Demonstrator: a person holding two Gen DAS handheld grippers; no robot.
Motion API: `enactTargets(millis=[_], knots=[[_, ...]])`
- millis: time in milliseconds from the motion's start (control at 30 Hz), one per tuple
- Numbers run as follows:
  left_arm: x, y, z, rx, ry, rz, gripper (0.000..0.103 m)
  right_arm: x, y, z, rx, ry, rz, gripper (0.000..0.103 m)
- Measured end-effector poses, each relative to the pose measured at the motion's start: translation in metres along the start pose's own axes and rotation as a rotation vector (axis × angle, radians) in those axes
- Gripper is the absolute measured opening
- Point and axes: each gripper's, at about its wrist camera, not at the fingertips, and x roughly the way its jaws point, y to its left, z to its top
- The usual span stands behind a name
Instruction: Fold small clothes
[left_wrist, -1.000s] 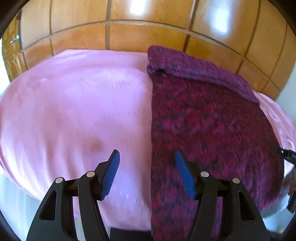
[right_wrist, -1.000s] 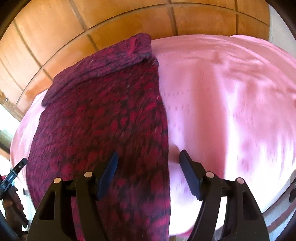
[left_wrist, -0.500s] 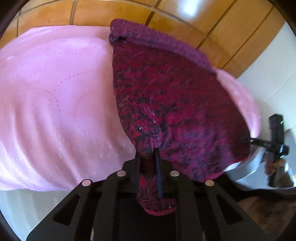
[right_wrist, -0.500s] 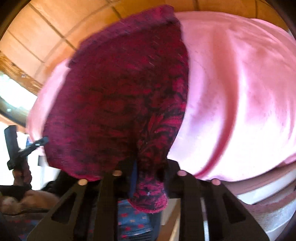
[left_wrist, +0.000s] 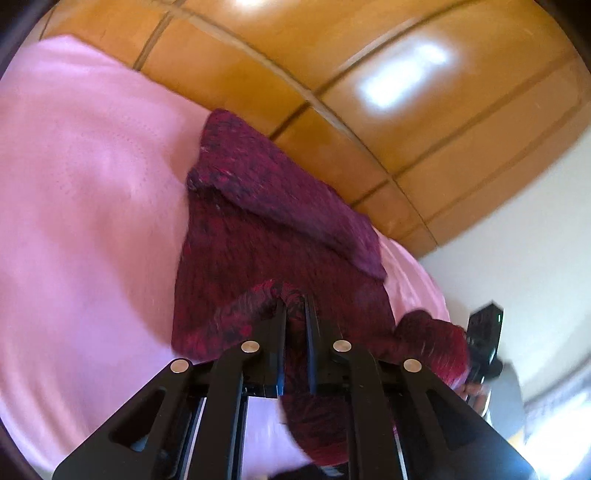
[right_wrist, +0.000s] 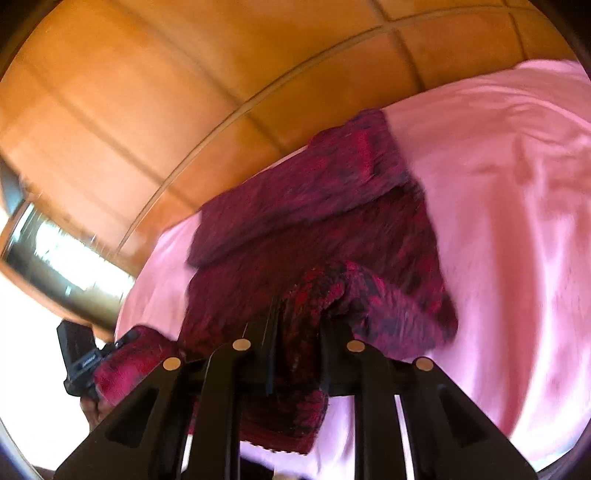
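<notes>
A dark red and black knitted garment (left_wrist: 266, 236) lies on the pink bedspread (left_wrist: 81, 206), its far part folded over. My left gripper (left_wrist: 294, 306) is shut on the garment's near edge and holds it raised over the rest. In the right wrist view the same garment (right_wrist: 332, 221) shows, and my right gripper (right_wrist: 299, 314) is shut on the other near corner, also lifted. The right gripper shows at the right of the left wrist view (left_wrist: 480, 343), with cloth bunched in it. The left gripper shows at the lower left of the right wrist view (right_wrist: 85, 362).
A glossy wooden panelled headboard (left_wrist: 332, 74) stands behind the bed, also in the right wrist view (right_wrist: 184, 92). A white wall (left_wrist: 517, 229) is at the right. A bright window (right_wrist: 55, 251) is at the left. The bedspread (right_wrist: 517, 221) stretches to the right.
Both grippers went from open beside the garment's near edge to shut on it. They have lifted the near edge and carried it forward over the garment toward the headboard.
</notes>
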Motion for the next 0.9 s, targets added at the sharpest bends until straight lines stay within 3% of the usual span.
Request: enactTargets(millis=[167,300,367,433,533,633,733,800,900], knots=[[0.033,0.019,0.031,-0.095,0.033,0.053,0.008,0.024,-0.016,0.022,0.061,0.017,-0.063,0.016],[0.053,0.034,0.05,-0.17,0.072,0.087,0.012,0.041,-0.025,0.035,0.116,0.042,-0.056,0.022],[0.051,0.038,0.054,-0.204,0.073,0.055,0.024,0.044,-0.032,0.042,0.138,0.05,-0.026,0.03],[0.038,0.042,0.056,-0.213,0.011,0.07,0.058,0.043,-0.037,0.044,0.167,0.05,0.039,0.047],[0.012,0.053,0.054,-0.239,-0.058,0.048,0.062,0.035,-0.04,0.047,0.176,0.014,0.105,0.061],[-0.002,0.055,0.048,-0.151,-0.083,0.116,0.063,0.015,-0.042,0.044,0.144,-0.052,0.075,0.081],[-0.01,0.057,0.027,-0.066,-0.058,0.114,0.073,-0.003,-0.047,0.033,0.101,-0.053,0.031,0.081],[-0.011,0.058,0.011,-0.01,-0.029,0.116,0.073,-0.01,-0.049,0.022,0.058,-0.038,-0.014,0.079],[-0.006,0.06,-0.008,0.025,0.014,0.112,0.073,-0.005,-0.049,0.003,-0.018,0.023,-0.085,0.067]])
